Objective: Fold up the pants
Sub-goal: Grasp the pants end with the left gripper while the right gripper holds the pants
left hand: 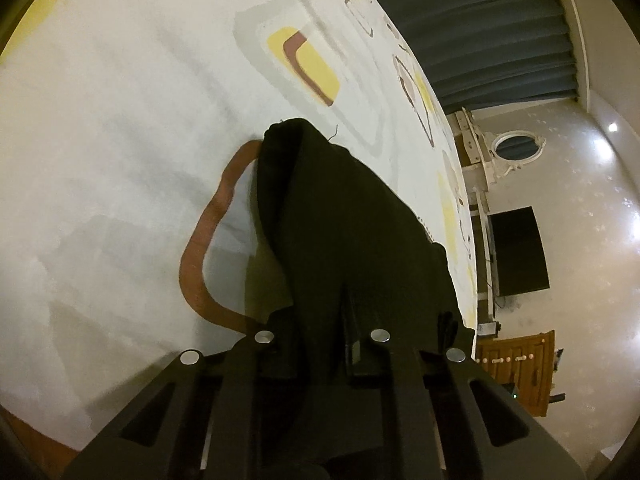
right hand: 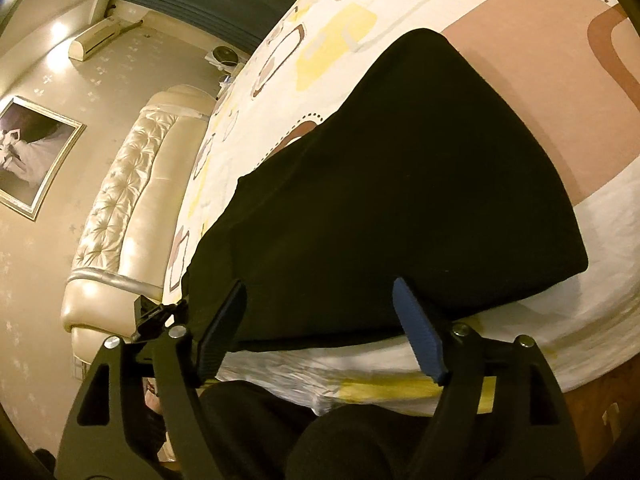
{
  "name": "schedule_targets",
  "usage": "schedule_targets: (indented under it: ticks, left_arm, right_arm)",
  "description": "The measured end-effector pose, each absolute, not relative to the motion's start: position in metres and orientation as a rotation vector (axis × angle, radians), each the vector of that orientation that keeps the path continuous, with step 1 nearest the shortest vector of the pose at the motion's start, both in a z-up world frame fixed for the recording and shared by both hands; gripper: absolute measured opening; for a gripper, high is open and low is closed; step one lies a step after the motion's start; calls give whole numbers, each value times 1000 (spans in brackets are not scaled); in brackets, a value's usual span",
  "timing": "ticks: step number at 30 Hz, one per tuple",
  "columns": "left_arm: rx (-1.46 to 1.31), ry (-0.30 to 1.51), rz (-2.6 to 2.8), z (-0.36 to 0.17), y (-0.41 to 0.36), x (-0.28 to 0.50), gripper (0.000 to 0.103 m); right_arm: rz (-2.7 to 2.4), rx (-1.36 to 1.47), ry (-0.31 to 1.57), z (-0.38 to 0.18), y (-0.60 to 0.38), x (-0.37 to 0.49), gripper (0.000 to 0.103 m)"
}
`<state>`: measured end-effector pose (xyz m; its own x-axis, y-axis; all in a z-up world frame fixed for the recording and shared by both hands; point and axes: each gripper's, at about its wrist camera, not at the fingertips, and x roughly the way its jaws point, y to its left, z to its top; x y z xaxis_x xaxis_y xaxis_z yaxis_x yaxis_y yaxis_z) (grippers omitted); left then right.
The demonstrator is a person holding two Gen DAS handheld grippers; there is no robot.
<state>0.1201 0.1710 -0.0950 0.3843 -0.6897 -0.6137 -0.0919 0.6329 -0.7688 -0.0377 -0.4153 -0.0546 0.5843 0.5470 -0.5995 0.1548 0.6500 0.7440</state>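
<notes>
The black pants [right hand: 392, 200] lie folded on the patterned bed sheet [right hand: 560, 92]. In the right wrist view my right gripper [right hand: 320, 292] is open, its two fingers spread wide just above the near edge of the pants, holding nothing. In the left wrist view my left gripper [left hand: 340, 304] is shut on a part of the black pants [left hand: 332, 208], which drapes from the jaws down toward the sheet [left hand: 120, 120]. The left fingertips are hidden by the cloth.
A padded cream headboard [right hand: 132, 200] stands at the left of the bed. A framed picture [right hand: 32, 152] hangs on the wall. Blue curtains [left hand: 480, 20], a dark screen [left hand: 520, 252] and a wooden cabinet [left hand: 516, 368] lie beyond the bed's edge.
</notes>
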Motion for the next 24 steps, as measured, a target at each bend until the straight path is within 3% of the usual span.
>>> schedule_targets:
  ticks: [7, 15, 24]
  left_arm:
    - [-787, 1070, -474, -40, 154, 113, 14]
    - [-677, 1017, -550, 34, 105, 105, 14]
    - [-576, 988, -648, 80, 29, 98, 14]
  right_arm:
    - [270, 859, 937, -53, -412, -37, 85]
    - [278, 869, 932, -53, -413, -38, 86]
    - [285, 886, 929, -53, -414, -37, 86]
